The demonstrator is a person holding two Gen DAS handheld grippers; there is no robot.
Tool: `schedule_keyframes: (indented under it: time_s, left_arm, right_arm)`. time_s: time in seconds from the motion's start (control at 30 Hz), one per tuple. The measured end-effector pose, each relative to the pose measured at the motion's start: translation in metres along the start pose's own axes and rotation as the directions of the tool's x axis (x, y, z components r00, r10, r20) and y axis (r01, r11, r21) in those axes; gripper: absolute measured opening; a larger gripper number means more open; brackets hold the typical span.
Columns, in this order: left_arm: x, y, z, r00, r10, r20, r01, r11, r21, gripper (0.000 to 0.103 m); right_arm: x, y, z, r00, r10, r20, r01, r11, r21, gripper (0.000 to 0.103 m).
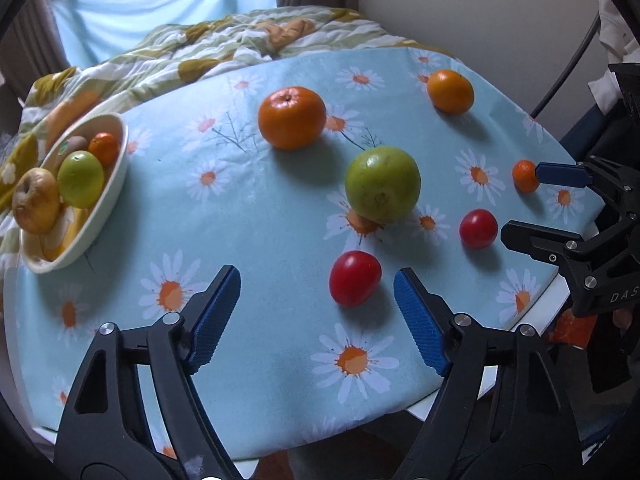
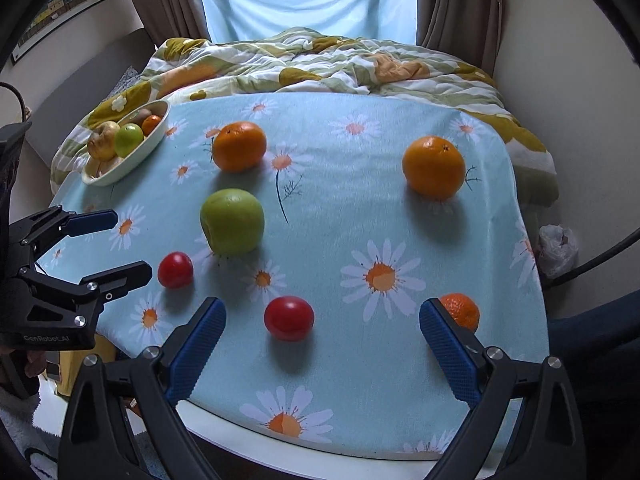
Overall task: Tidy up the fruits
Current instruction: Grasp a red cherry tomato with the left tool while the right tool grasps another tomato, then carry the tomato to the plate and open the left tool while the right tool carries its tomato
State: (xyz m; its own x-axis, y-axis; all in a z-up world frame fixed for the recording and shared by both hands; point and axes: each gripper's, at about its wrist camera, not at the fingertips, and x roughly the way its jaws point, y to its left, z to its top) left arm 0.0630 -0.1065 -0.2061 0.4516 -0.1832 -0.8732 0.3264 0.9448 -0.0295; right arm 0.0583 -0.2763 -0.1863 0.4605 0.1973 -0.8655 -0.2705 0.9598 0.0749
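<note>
Six loose fruits are seen on the daisy-print desk point(image 2: 400, 360), while a white oval bowl point(image 1: 116, 168) at the far left corner, close to the desk's edge beside the bed quilt point(image 2: 320, 64), already holds a yellowish apple point(image 1: 36, 200), a green apple point(image 1: 80, 178), a small orange and some other pieces. Going rightward across the cloth, a large orange point(image 1: 292, 117) is found at the back, a big green apple point(image 1: 383, 184) in the middle, a red tomato point(image 1: 355, 283) nearest the left tool point(image 1: 318, 312), a second tomato point(image 1: 478, 228) further right, another orange point(image 1: 450, 91) at the far right corner and a small mandarin point(image 2: 460, 310) near the right edge. The left tool is held with its blue pads apart and nothing between them; the right tool point(image 2: 322, 344) is likewise spread wide and empty, with the second tomato lying just ahead of its gap. The collecting step is judged to be barely begun for these six. Next, each tool probably needs to be lowered around its nearest tomato and closed gently, since round fruit may roll. Open cloth is left between the fruits, but the two tools are near each other, and the mandarin and bowl sit close to edges.
</note>
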Motion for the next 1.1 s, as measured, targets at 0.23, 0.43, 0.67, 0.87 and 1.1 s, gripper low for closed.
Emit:
schedule_keyframes:
  time_s: [0.23, 0.43, 0.67, 0.87, 1.1]
  left_arm:
    - [0.023, -0.014, -0.001, 0.999, -0.019, -0.040, 0.021, 0.999, 0.045, 0.051]
    - [0.028, -0.020, -0.004, 0.998, -0.022, -0.056, 0.025, 0.998, 0.059, 0.037]
    - [0.025, -0.017, -0.006, 0.998, -0.013, -0.060, 0.015, 0.999, 0.034, 0.037]
    - [0.023, -0.010, -0.010, 0.998, -0.002, -0.056, 0.002, 1.000, -0.006, 0.037]
    - [0.017, -0.004, -0.015, 0.999, 0.014, -0.042, -0.016, 0.999, -0.041, 0.037]
  right_arm:
    - [0.017, 0.000, -0.013, 0.999, 0.014, -0.031, -0.015, 0.999, -0.040, 0.087]
    - [0.025, 0.002, -0.017, 0.998, 0.043, -0.048, -0.045, 0.998, -0.048, 0.074]
    - [0.030, 0.007, -0.017, 0.996, 0.068, -0.059, -0.072, 0.995, -0.064, 0.062]
    - [0.034, 0.015, -0.013, 0.997, 0.062, -0.046, -0.066, 0.992, -0.105, 0.051]
    - [0.033, 0.025, -0.008, 0.998, 0.061, -0.033, -0.066, 0.983, -0.169, 0.030]
